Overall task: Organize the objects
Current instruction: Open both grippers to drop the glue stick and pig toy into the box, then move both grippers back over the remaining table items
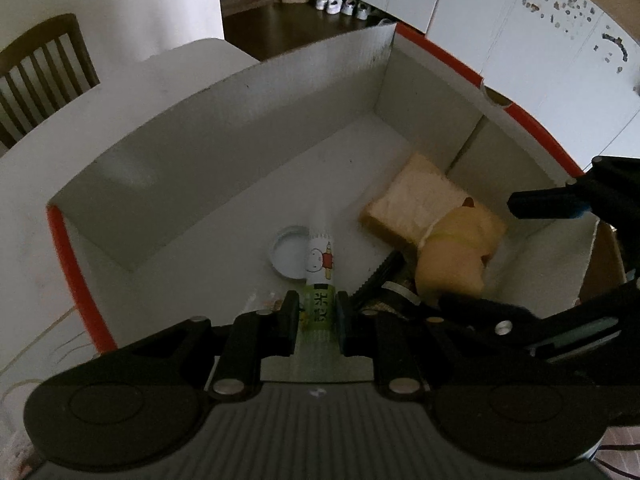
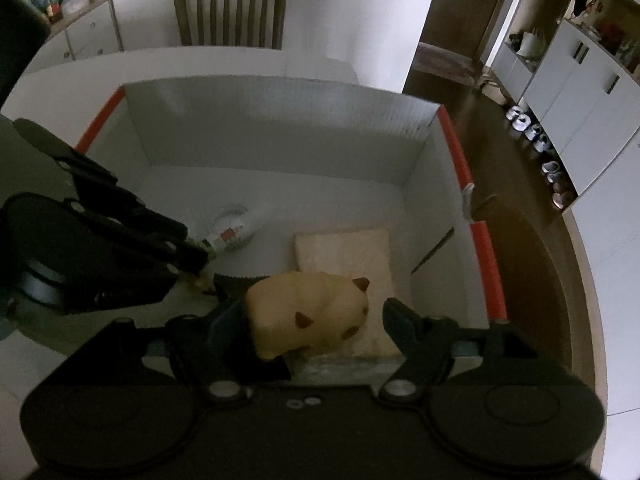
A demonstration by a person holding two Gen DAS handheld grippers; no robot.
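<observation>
A white cardboard box (image 1: 224, 136) with red rims holds the objects. My left gripper (image 1: 318, 304) is shut on a small tube (image 1: 320, 268) with a cartoon figure and a green label, its tip low over the box floor beside a white lid (image 1: 289, 251). A yellow plush toy (image 2: 308, 312) lies on a bread-slice-shaped sponge (image 2: 344, 252) in the box's near right part. My right gripper (image 2: 316, 320) stands open around the toy; its left finger is against the toy and the right finger (image 2: 404, 320) stands apart from it.
A dark serrated object (image 1: 380, 276) lies under the toy's edge. The box sits on a white table (image 1: 36, 184). A wooden chair (image 2: 230, 12) stands behind it. Shoes (image 2: 536, 136) line the dark floor by white cabinets (image 2: 592, 92) on the right.
</observation>
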